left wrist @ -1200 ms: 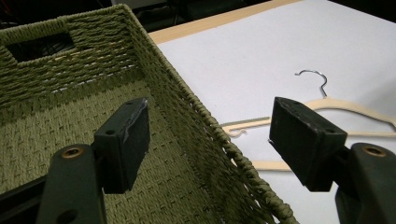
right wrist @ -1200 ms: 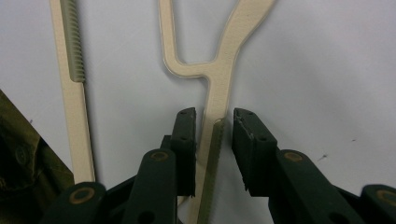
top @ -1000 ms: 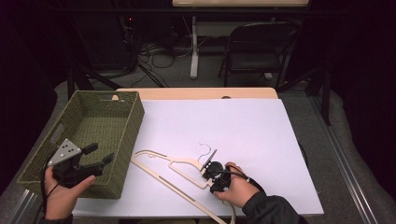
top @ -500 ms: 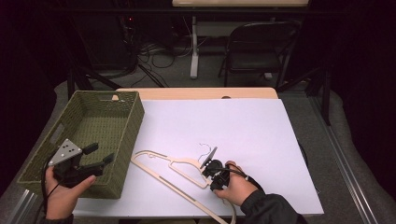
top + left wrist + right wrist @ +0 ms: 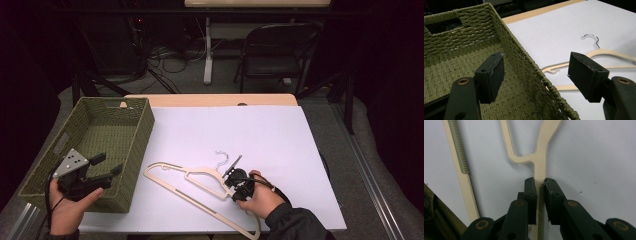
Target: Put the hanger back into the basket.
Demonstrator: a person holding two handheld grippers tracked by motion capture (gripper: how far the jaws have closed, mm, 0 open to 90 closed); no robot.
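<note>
A pale wooden hanger (image 5: 200,182) with a metal hook (image 5: 221,157) lies flat on the white table top, near its front edge. My right gripper (image 5: 235,167) is shut on the hanger's upper arm close to the neck; in the right gripper view the two pads (image 5: 531,195) pinch the wood strip (image 5: 540,170) between them. My left gripper (image 5: 107,165) hovers open above the front right corner of the green woven basket (image 5: 142,130). In the left gripper view its jaws stand wide apart astride the basket rim (image 5: 529,62), with the hanger (image 5: 604,53) beyond.
The basket stands at the table's left side, with a handle slot (image 5: 444,25) in its far wall. A white sheet (image 5: 260,135) covers the table. A folding chair (image 5: 280,50), cables and table legs lie on the floor behind.
</note>
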